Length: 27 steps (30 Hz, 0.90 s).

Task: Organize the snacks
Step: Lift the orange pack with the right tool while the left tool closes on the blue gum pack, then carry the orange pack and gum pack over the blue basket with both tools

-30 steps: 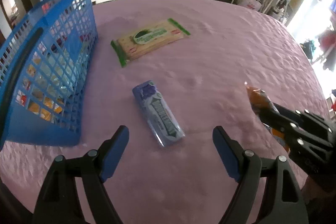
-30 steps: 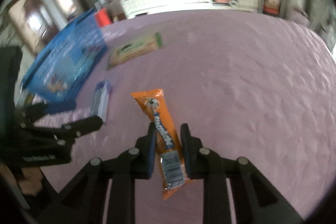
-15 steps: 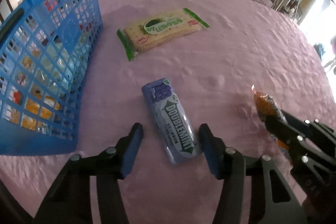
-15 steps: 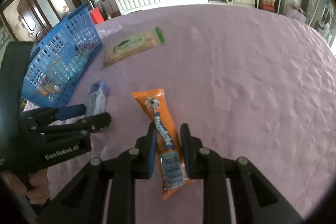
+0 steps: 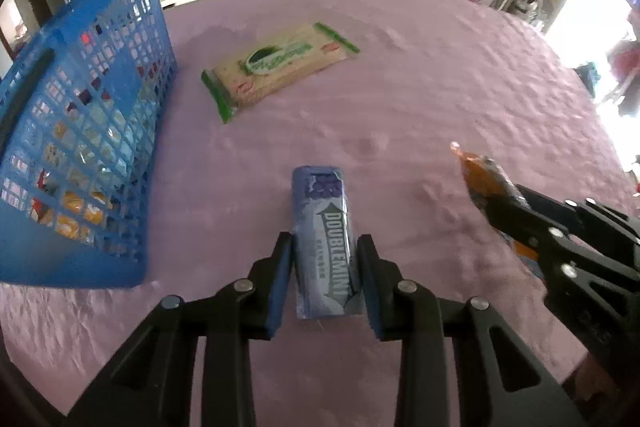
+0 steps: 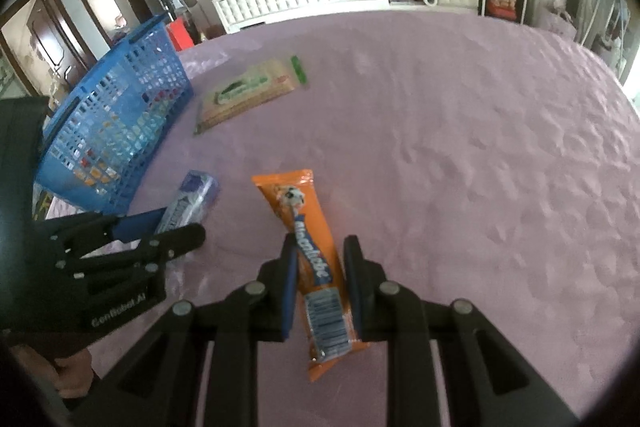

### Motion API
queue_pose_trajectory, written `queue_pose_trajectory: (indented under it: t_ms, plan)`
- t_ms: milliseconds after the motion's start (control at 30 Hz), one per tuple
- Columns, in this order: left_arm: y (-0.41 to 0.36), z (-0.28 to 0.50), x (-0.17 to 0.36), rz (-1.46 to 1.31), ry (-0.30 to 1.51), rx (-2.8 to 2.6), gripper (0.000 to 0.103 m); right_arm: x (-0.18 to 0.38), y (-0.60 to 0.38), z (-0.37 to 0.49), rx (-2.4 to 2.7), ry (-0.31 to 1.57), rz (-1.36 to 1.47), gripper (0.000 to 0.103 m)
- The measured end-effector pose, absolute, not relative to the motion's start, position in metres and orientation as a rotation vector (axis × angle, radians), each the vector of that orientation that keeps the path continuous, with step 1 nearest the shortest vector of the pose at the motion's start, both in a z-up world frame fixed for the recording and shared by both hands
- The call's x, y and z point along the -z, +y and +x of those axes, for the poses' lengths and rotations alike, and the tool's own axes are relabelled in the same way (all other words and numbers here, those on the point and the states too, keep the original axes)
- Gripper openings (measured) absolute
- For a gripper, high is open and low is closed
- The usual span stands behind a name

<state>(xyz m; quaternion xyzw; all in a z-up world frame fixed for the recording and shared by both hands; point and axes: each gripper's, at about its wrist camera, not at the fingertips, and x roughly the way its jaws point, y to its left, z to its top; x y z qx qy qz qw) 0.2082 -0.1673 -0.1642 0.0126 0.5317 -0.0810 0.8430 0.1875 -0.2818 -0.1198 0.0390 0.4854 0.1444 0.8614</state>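
Between blue pads, purple Doublemint gum pack [image 5: 324,247], lying flat

1 blue basket [image 5: 86,131], 1 gum pack [image 5: 325,243], 1 cracker packet [image 5: 280,63], 1 orange snack packet [image 6: 312,251]

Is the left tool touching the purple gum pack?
Touching. The left wrist view shows the closing left tool with both blue pads against the sides of the purple gum pack, no gap showing.

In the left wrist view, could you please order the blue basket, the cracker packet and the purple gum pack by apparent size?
1. blue basket, clearly the largest.
2. cracker packet.
3. purple gum pack, though it lies nearer the camera, so its gap to the packet is unsure.
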Motion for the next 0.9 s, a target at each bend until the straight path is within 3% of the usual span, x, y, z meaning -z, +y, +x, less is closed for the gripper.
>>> queue_pose_trajectory:
  t_ms: [500, 900]
  plan:
    - [-0.127, 0.165, 0.059, -0.011, 0.900, 0.260, 0.029, 0.030, -0.237, 0.159, -0.313, 0.886, 0.021, 0.026]
    - [-0.024, 0.165, 0.003, -0.027, 0.791, 0.173, 0.029, -0.020, -0.153, 0.179, -0.429, 0.791, -0.021, 0.026]
